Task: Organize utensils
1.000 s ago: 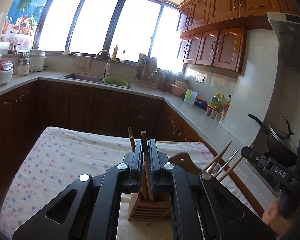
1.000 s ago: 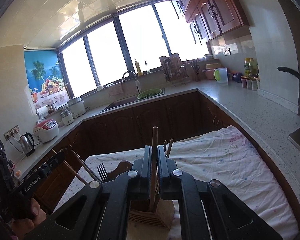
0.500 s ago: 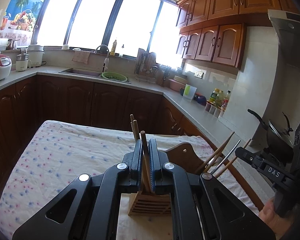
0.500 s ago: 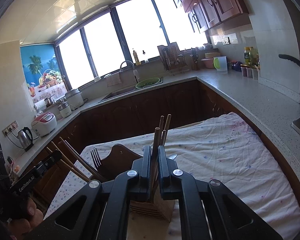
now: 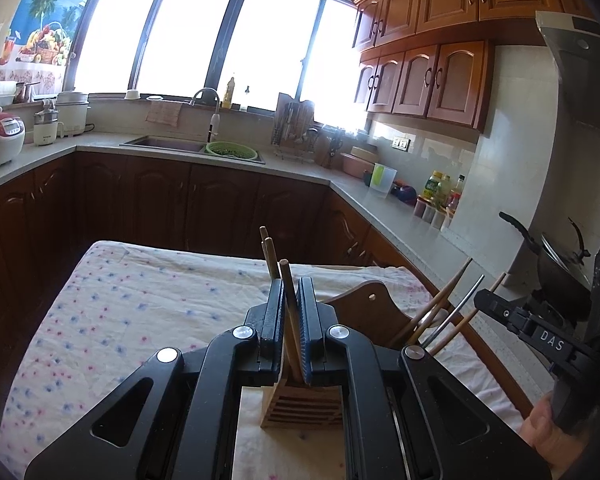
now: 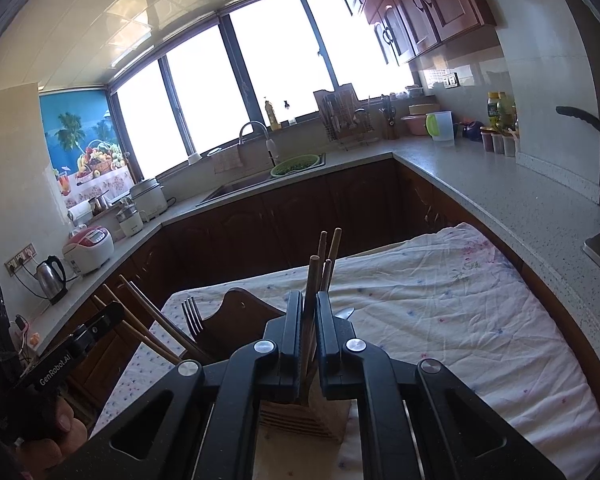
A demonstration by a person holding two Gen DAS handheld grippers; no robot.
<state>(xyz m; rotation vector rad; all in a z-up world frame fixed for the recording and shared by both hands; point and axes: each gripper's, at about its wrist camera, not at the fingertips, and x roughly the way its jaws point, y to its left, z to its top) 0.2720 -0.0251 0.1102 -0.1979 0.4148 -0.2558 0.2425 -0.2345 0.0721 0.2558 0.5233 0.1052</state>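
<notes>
My left gripper (image 5: 291, 286) is shut on a wooden chopstick (image 5: 289, 292) whose lower end reaches into a slatted wooden holder (image 5: 304, 408) below the jaws. Two more chopsticks (image 5: 268, 252) stand behind. My right gripper (image 6: 309, 300) is shut on another wooden chopstick (image 6: 311, 280) above the same holder (image 6: 304, 416), which has more chopsticks (image 6: 329, 252) in it. A dark wooden holder (image 5: 374, 312) beside it carries leaning chopsticks (image 5: 436, 304); in the right wrist view (image 6: 236, 320) it also holds a fork (image 6: 190, 314).
The holders stand on a table with a floral cloth (image 5: 140, 304). Kitchen counters (image 6: 480, 184) with a sink (image 5: 168, 145), rice cooker (image 5: 0, 140) and bottles surround it. A wok (image 5: 556, 256) sits at the right. Each gripper shows in the other's view.
Both grippers have lowered their chopsticks toward the slatted holder, and the views have tilted down a little. The jaws have stayed shut on the chopsticks.
</notes>
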